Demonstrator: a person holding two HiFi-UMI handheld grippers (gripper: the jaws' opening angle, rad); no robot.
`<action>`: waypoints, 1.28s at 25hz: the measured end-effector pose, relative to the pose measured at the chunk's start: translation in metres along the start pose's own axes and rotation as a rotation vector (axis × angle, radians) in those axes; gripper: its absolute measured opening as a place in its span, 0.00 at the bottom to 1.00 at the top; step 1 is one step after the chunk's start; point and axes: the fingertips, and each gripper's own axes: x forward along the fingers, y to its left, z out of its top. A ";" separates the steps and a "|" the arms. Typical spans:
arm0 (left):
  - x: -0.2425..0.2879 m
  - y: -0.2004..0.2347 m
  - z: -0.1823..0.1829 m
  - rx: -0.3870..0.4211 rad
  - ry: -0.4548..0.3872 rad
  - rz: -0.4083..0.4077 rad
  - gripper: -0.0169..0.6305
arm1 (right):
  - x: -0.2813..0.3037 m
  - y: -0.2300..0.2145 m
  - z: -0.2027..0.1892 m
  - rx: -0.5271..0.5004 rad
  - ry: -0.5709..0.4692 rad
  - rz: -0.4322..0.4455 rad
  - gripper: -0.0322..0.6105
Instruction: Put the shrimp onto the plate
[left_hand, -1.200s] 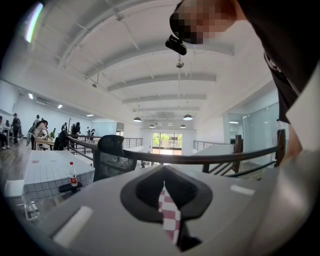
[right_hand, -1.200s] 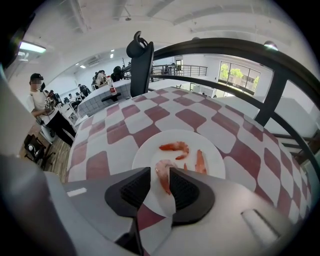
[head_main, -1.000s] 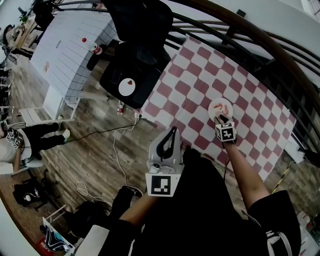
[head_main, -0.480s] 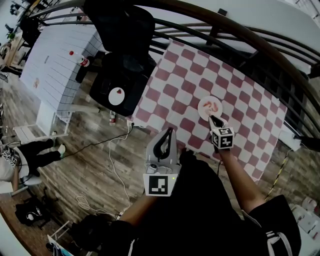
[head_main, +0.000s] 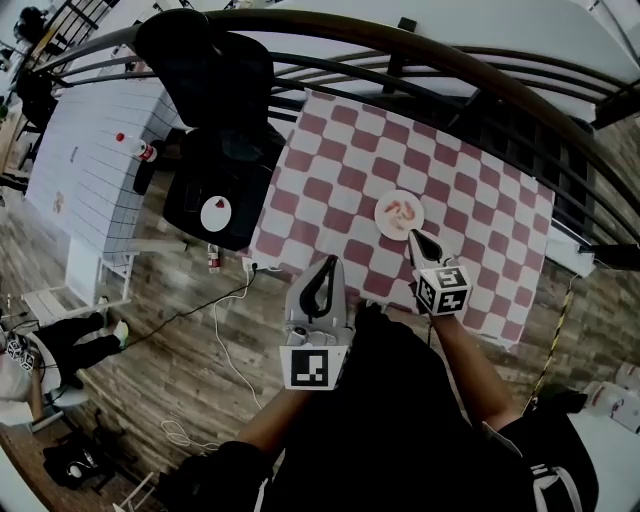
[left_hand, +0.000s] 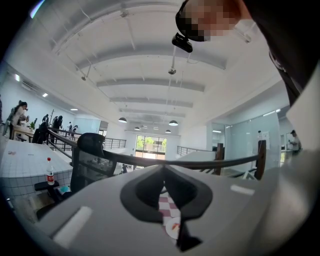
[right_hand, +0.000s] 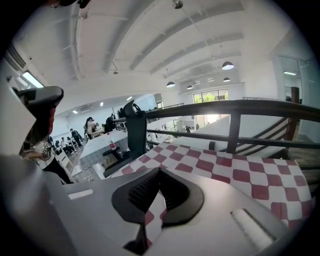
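Note:
A white plate (head_main: 381, 216) lies on the red-and-white checked table (head_main: 330, 190), and the orange shrimp (head_main: 401, 210) rest on it. My right gripper (head_main: 412, 236) hangs just short of the plate's near edge, pointing at it. Its jaws are shut with nothing between them. The right gripper view shows the same shut jaws (right_hand: 159, 171) over the checked cloth (right_hand: 240, 170). My left gripper (head_main: 329, 263) is held at the table's near edge, left of the plate, also shut and empty. Through the slit under its jaws (left_hand: 162, 169), the plate with shrimp (left_hand: 173, 227) shows.
A black office chair (head_main: 215, 150) stands left of the table with a small white disc (head_main: 216, 212) on it. A dark curved railing (head_main: 400, 50) runs behind the table. A white tiled counter (head_main: 90, 150) with a bottle (head_main: 143, 150) is at far left. A cable (head_main: 225, 310) trails on the wood floor.
My right gripper was over the plate and has drawn back toward me, off its near edge. The shrimp stay on the plate. The left gripper holds its place.

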 end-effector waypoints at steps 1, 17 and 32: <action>0.001 -0.002 0.001 -0.004 -0.007 -0.008 0.04 | -0.007 0.001 0.005 0.007 -0.019 -0.008 0.05; 0.035 -0.061 0.009 0.014 -0.044 -0.244 0.04 | -0.133 0.024 0.093 -0.014 -0.354 -0.145 0.05; 0.040 -0.140 0.011 0.027 -0.049 -0.479 0.04 | -0.224 0.003 0.100 -0.005 -0.458 -0.361 0.05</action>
